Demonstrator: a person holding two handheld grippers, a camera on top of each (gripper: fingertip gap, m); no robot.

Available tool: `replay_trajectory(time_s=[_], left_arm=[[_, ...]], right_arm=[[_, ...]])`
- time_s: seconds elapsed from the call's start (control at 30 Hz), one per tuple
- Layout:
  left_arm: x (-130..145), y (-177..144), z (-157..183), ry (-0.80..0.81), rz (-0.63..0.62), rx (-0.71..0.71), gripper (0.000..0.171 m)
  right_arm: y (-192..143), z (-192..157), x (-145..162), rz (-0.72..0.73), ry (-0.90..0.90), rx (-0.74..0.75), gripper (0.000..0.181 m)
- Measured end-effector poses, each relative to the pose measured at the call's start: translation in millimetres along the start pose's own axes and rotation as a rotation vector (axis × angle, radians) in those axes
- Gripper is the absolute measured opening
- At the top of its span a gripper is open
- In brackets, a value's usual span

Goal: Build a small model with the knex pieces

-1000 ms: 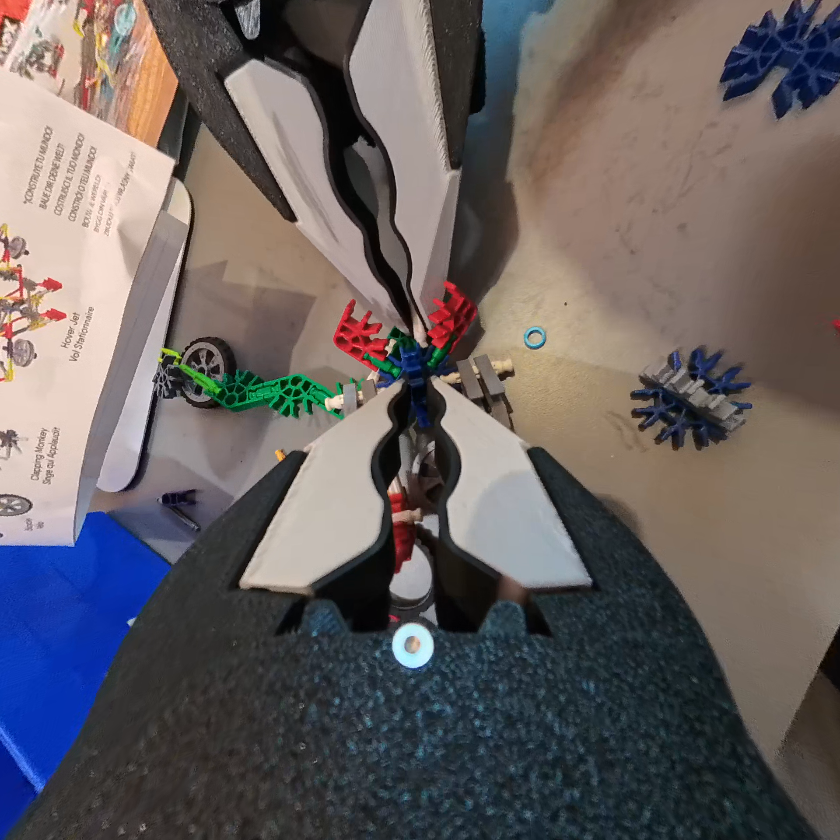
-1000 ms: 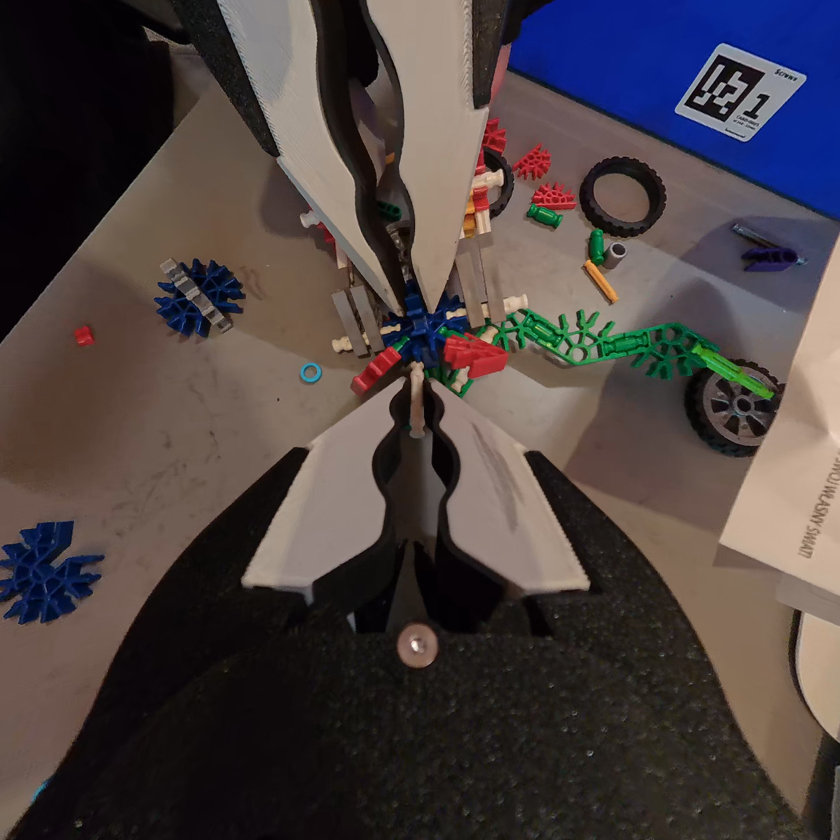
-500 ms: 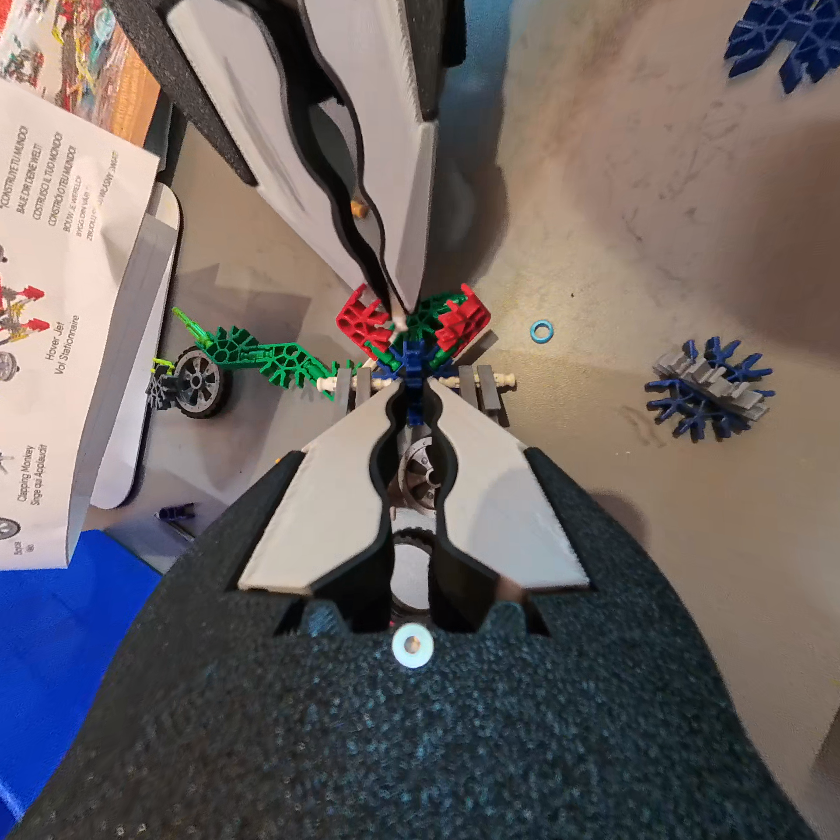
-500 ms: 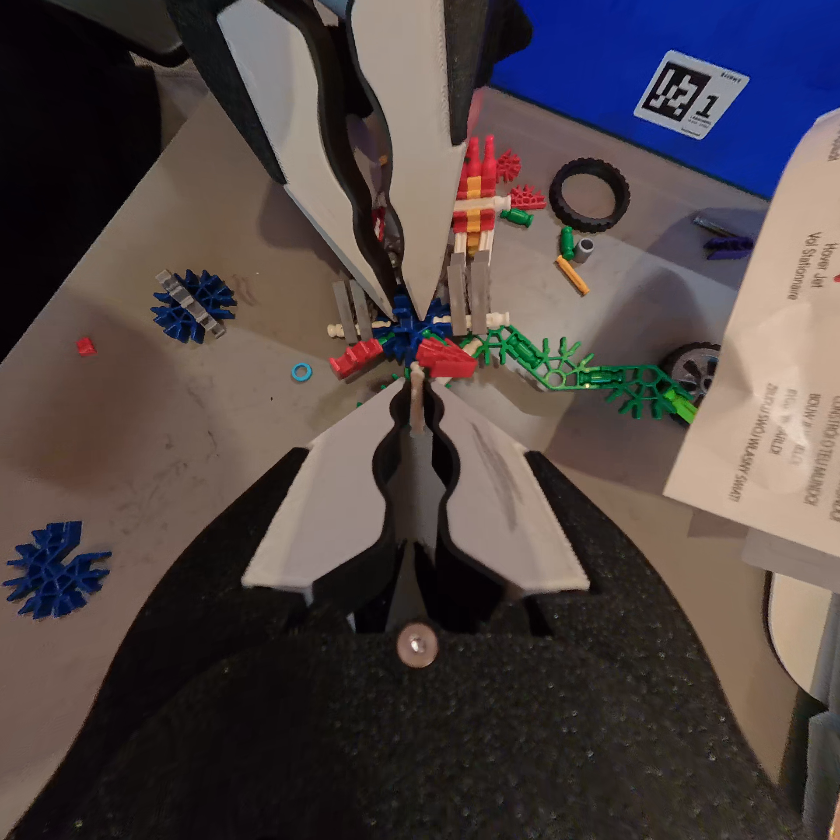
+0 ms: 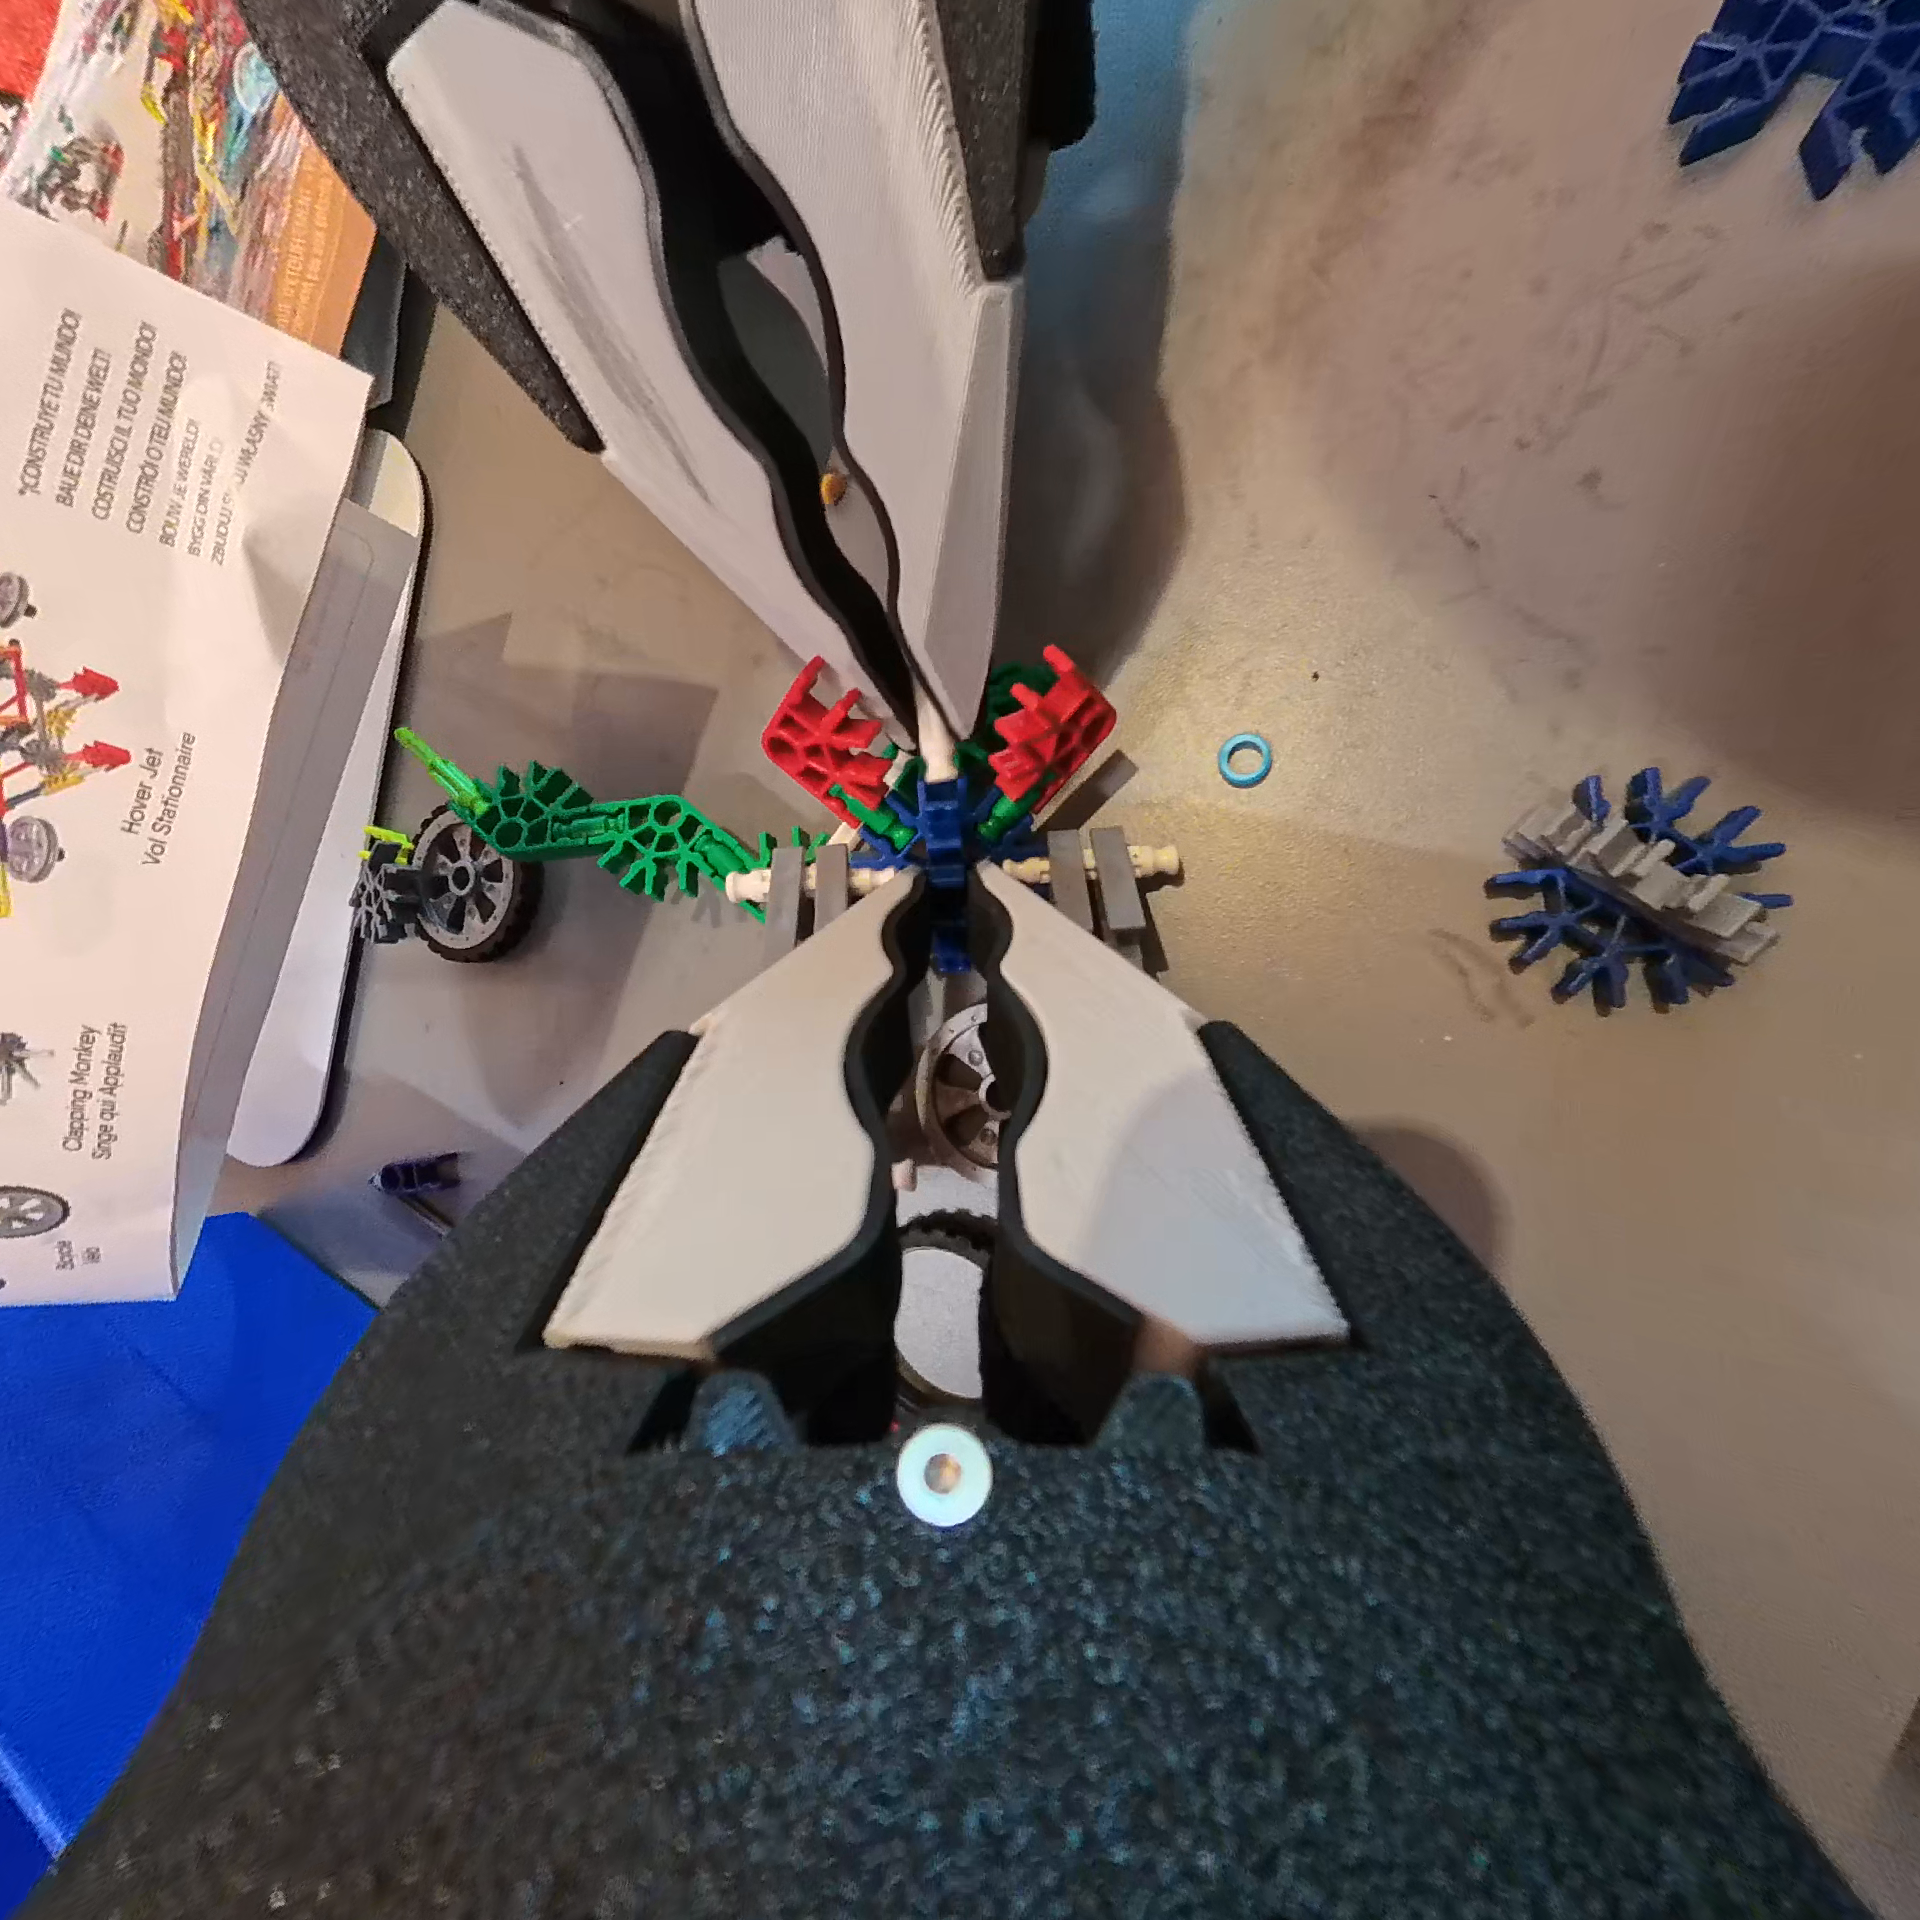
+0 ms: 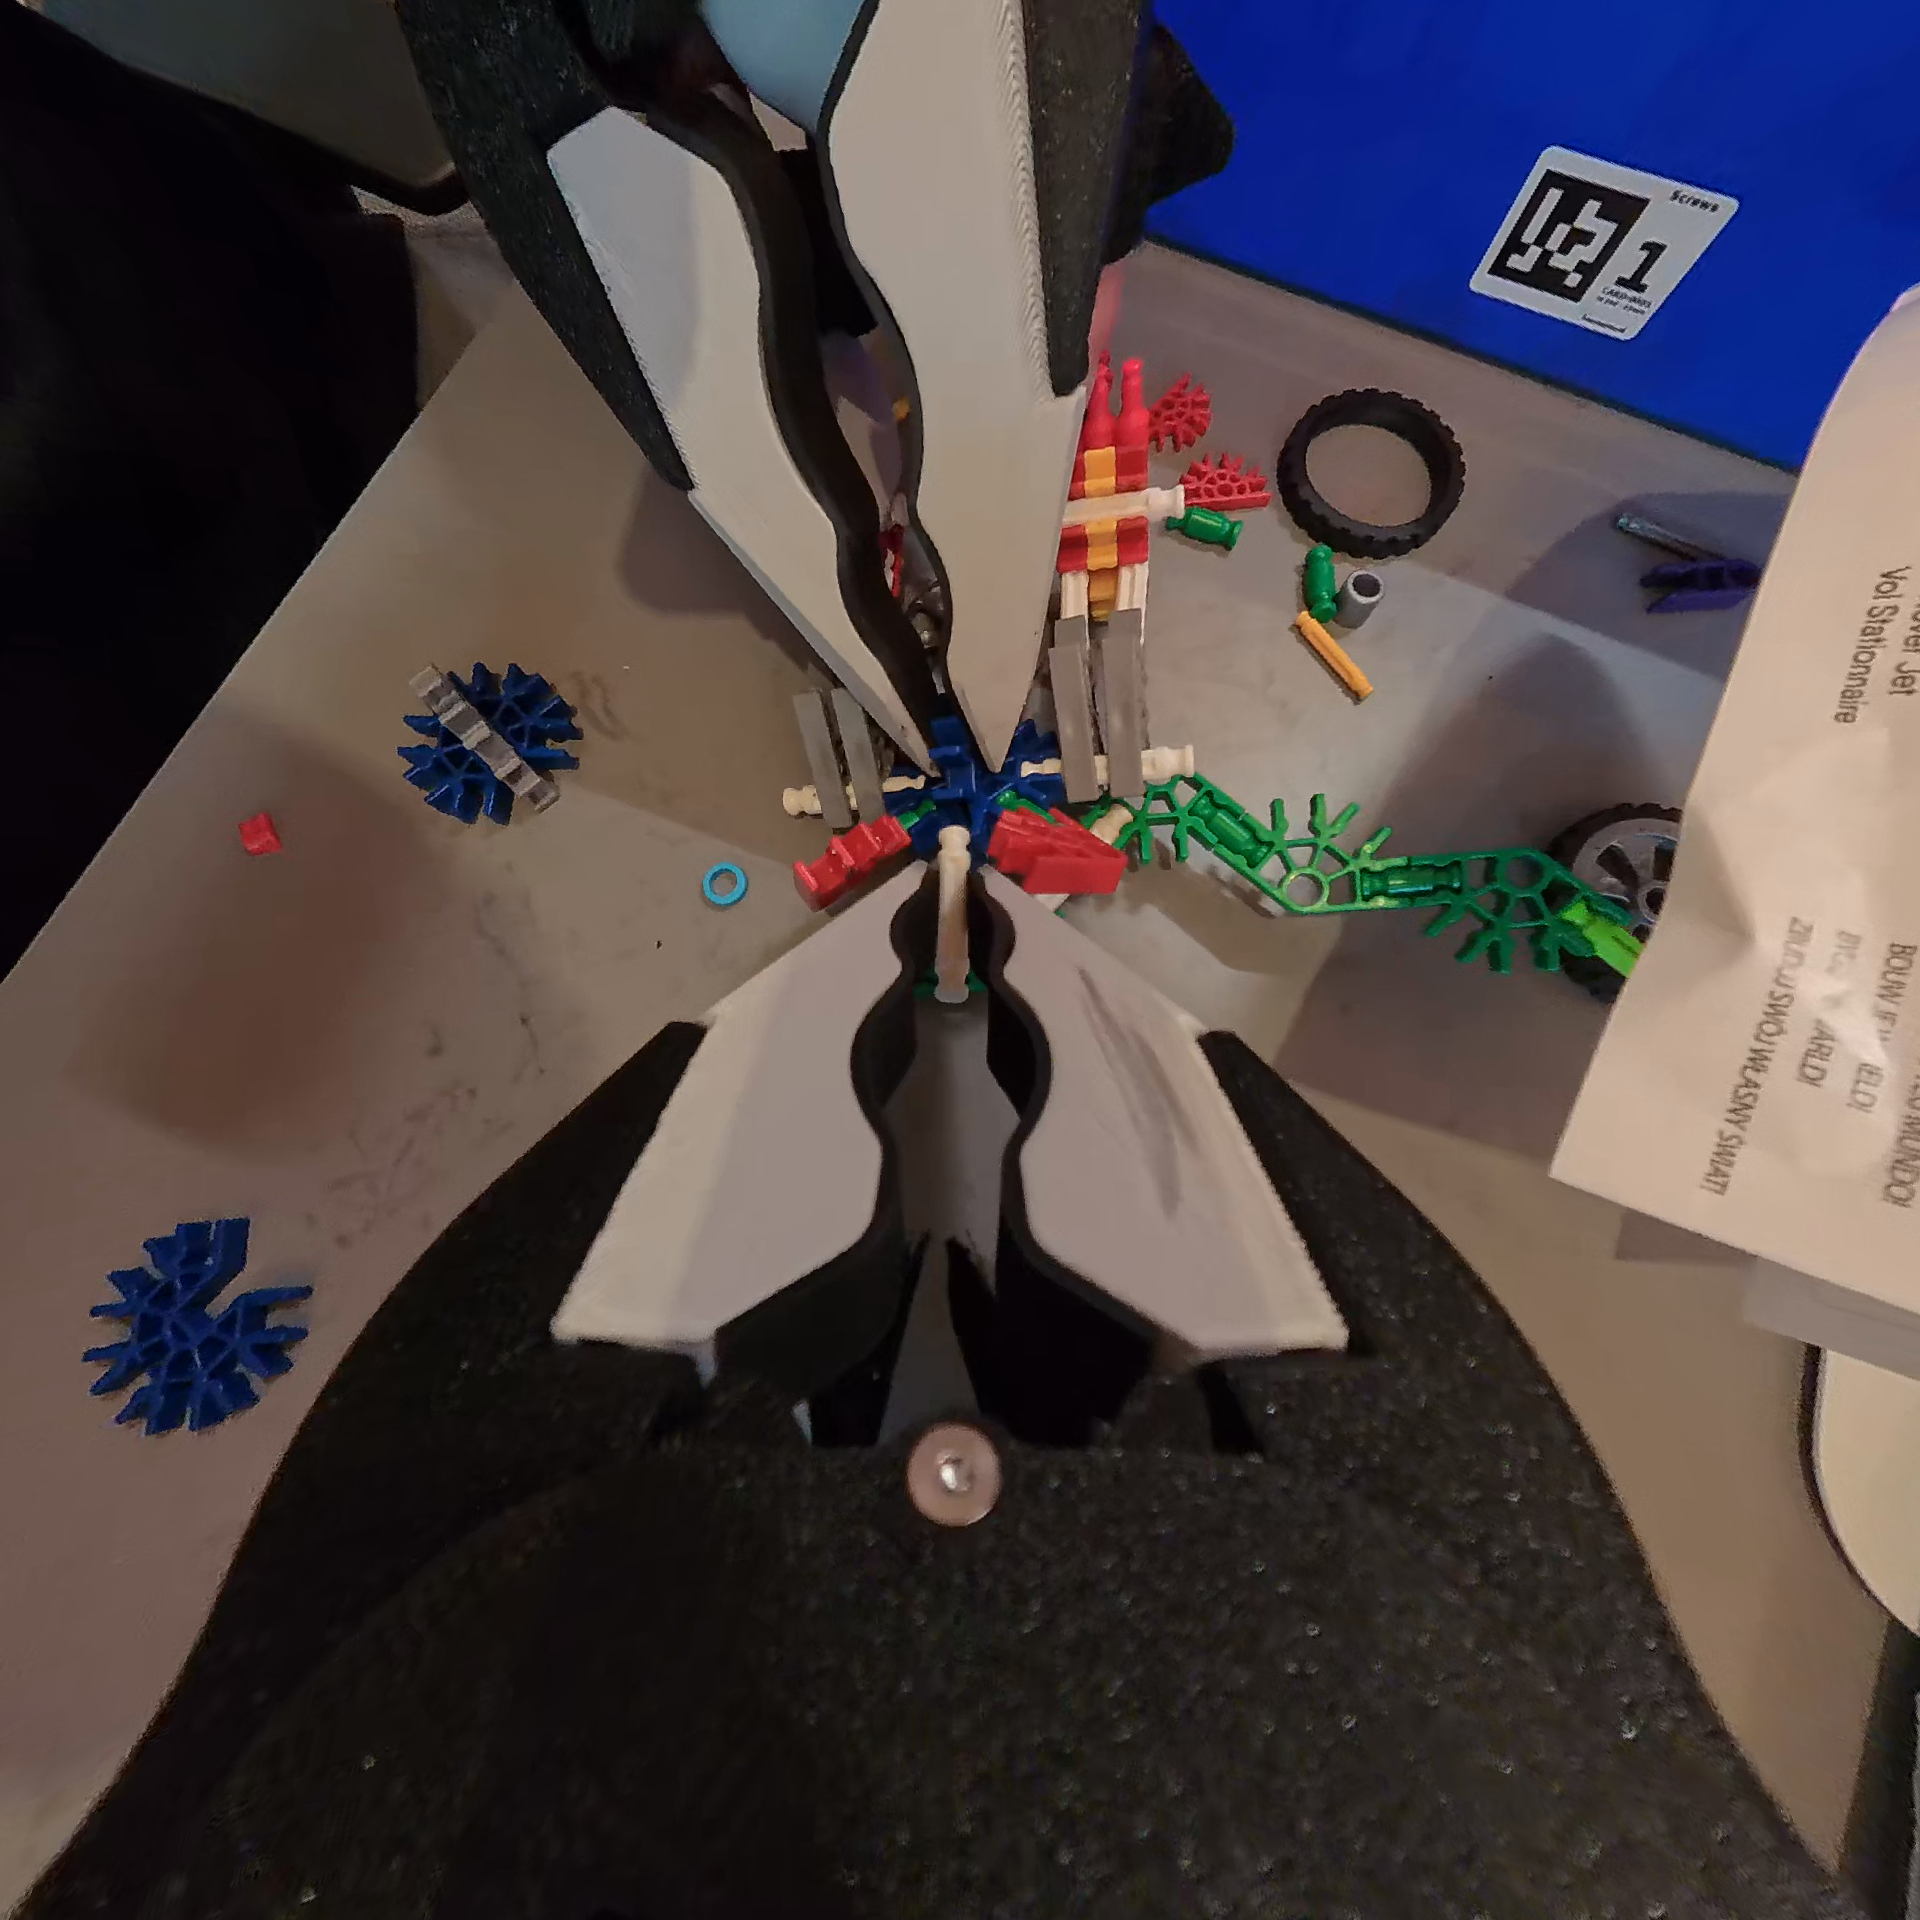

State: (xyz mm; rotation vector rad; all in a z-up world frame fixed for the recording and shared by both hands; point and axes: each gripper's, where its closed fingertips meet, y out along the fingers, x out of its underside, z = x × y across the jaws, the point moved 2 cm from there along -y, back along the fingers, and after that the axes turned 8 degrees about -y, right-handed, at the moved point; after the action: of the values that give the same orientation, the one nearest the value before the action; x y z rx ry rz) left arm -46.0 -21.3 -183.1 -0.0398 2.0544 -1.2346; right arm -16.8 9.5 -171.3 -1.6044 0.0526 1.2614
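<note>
Left tool clamps the blue hub, seemingly; right tool grips a white rod, tips facing above the tabletop.

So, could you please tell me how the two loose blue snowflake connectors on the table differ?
In the right wrist view, the farther blue connector has a grey notched piece slotted across it; the nearer blue connector is bare. The farther one sits propped up, while the nearer lies flat. Both are blue and spiky, lying apart from the model.

printed instruction sheet, tagged blue bin
</note>
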Motion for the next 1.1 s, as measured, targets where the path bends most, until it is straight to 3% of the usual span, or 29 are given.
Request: replay_trajectory(time_s=[0.27,0.53,0.77,1.1], left_arm=[[-3.6,-0.6,-3.4,0.059,0.005,-0.092,0.013],[-30.9,-7.9,-5.6,0.127,0.122,-0.193,0.017],[-40.3,-5.3,-2.5,0.196,0.144,-0.239,0.005],[-41.5,-10.6,-4.4,0.204,0.152,-0.262,0.003]], right_arm=[[-2.1,1.1,4.1,-0.03,0.017,0.001,0.005],[-13.7,3.6,-3.0,0.031,0.041,-0.007,0.005],[-20.2,3.6,-8.2,0.064,0.047,-0.013,0.005],[-23.3,4.2,-13.4,0.107,0.076,-0.023,0.005]])
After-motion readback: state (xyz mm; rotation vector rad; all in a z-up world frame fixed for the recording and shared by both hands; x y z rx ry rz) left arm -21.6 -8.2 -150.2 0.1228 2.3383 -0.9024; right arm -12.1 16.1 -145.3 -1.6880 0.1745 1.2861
